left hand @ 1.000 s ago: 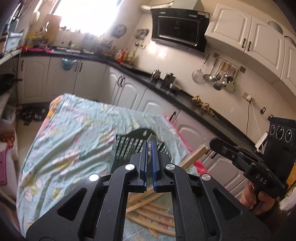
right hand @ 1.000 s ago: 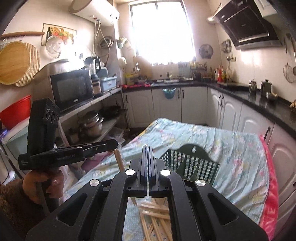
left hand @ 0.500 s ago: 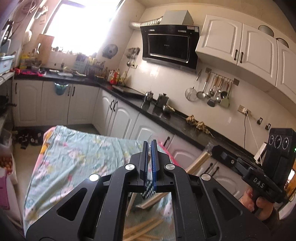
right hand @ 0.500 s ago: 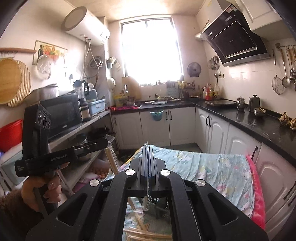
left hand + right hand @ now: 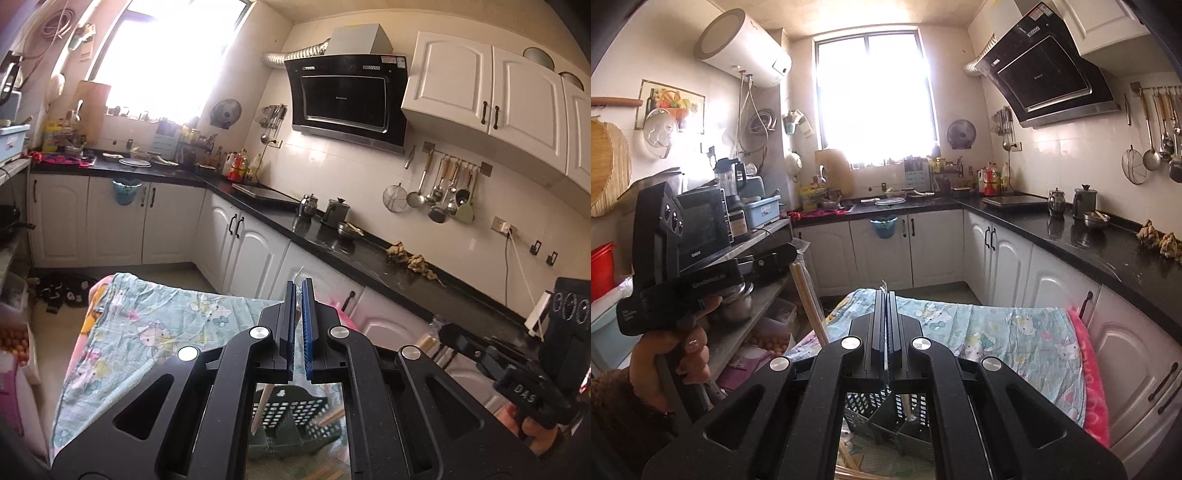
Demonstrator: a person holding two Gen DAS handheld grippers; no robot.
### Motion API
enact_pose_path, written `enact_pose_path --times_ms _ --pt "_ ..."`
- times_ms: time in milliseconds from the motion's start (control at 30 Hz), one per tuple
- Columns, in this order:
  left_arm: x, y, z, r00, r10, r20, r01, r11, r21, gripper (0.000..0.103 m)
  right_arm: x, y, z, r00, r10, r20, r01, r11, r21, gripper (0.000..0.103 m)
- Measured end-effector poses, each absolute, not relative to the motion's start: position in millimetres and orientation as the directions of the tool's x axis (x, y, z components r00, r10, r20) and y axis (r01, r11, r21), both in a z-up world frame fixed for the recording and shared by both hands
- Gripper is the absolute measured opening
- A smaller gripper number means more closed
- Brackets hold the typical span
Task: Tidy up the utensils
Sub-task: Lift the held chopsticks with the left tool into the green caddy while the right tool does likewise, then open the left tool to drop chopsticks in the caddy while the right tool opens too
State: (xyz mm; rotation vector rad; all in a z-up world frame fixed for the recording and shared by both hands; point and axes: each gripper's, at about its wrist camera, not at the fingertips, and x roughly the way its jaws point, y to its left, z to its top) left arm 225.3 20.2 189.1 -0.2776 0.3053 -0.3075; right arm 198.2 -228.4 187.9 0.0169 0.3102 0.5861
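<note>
Both grippers are raised above a table draped in a light blue cartoon-print cloth [image 5: 1015, 328].

The left gripper [image 5: 298, 325] has its pads drawn nearly together, pinching a pale wooden chopstick [image 5: 260, 406] that hangs down below the jaws. In the right wrist view the same chopstick [image 5: 809, 299] slants down from the left gripper [image 5: 783, 254].

The right gripper [image 5: 885, 328] is pressed together on a thin sliver of something too slim to name.

A dark green slotted utensil basket [image 5: 295, 417] sits on the cloth just under both grippers, with more chopsticks [image 5: 849, 459] lying loose on the cloth beside it.
</note>
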Motion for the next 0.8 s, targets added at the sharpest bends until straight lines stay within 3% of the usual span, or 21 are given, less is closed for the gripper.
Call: enact_pose_path --times_ms 700,733,800 --pt "257 15 123 0.884 -0.335 -0.325 0.23 0.919 -0.321 0.002 236 -225 139 0.773 0.481 -0.413 -0.476 0.871 0.122 0.002" --pt "257 16 120 0.883 -0.329 -0.335 0.225 0.922 -0.315 0.003 238 -225 134 0.773 0.473 -0.424 -0.469 0.875 0.12 0.002" --pt "254 17 115 0.879 -0.325 -0.349 0.221 0.926 -0.307 0.016 238 -224 126 0.774 0.458 -0.438 -0.46 0.881 0.109 0.008"
